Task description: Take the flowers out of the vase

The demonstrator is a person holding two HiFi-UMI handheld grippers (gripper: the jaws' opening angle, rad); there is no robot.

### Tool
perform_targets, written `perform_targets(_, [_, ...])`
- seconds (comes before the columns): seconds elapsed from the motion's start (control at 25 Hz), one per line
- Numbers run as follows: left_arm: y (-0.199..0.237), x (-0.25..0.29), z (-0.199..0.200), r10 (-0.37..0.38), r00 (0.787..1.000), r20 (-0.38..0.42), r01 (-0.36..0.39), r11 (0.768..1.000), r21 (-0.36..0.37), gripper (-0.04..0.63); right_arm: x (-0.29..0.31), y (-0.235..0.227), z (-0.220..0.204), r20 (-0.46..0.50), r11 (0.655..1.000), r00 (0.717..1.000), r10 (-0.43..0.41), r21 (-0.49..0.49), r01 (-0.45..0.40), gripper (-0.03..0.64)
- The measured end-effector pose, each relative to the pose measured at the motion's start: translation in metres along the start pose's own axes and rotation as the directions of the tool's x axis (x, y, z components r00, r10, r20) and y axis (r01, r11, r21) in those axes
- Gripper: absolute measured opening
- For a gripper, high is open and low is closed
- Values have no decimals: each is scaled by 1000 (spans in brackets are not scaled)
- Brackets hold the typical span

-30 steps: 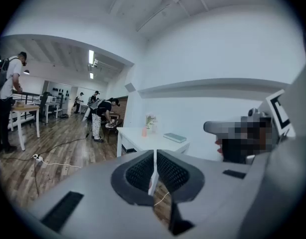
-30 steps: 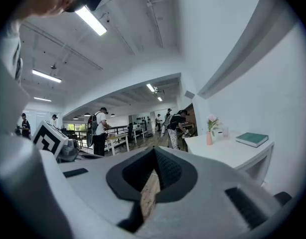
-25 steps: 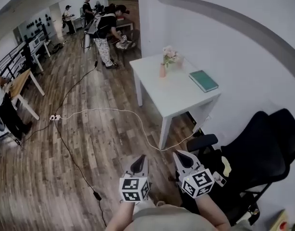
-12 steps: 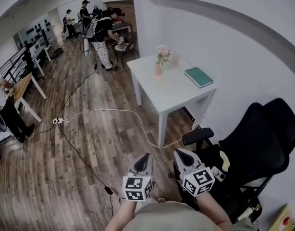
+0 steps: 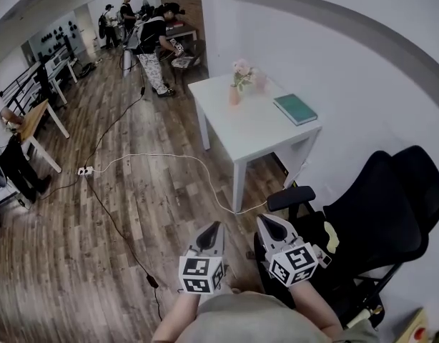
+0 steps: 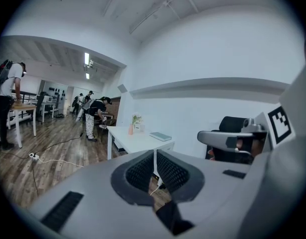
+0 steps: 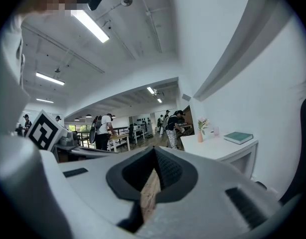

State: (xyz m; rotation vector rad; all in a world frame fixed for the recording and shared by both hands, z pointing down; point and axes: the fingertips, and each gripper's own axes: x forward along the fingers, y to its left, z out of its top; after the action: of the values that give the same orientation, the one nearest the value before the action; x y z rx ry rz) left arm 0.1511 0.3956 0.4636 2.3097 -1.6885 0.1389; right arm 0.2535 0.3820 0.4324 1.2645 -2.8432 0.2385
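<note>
Pink flowers (image 5: 242,70) stand in a small pink vase (image 5: 234,95) near the far end of a white table (image 5: 259,131). In the gripper views the flowers (image 6: 136,119) (image 7: 202,123) are small and far off. My left gripper (image 5: 213,229) and right gripper (image 5: 266,223) are both shut and empty. They hang side by side over the wooden floor, well short of the table, next to a black office chair (image 5: 377,220).
A green book (image 5: 294,109) lies on the table's right side. A white cable (image 5: 162,159) and a black cable (image 5: 112,220) run across the floor. Several people stand at desks in the far room (image 5: 144,41). A person (image 5: 8,148) stands at left.
The whole view has shifted a little: the table and chair sit slightly closer and the grippers have edged forward. Both stay shut.
</note>
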Motion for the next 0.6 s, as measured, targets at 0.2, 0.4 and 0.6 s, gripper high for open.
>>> perform_targets(0.2, [5, 2, 1, 14, 1000, 4, -14, 1000, 1, 18, 6, 2, -2, -3, 1000, 1000, 17, 2, -17, 2])
perform_targets(0.4, [9, 9, 3, 24, 1000, 6, -24, 1000, -3, 18, 14, -2, -3, -7, 1000, 1000, 24, 7, -24, 2])
perform_targets(0.6, [22, 19, 4, 19, 1000, 3, -19, 1000, -7, 18, 30, -6, -4, -9, 1000, 1000, 18, 22, -18, 2])
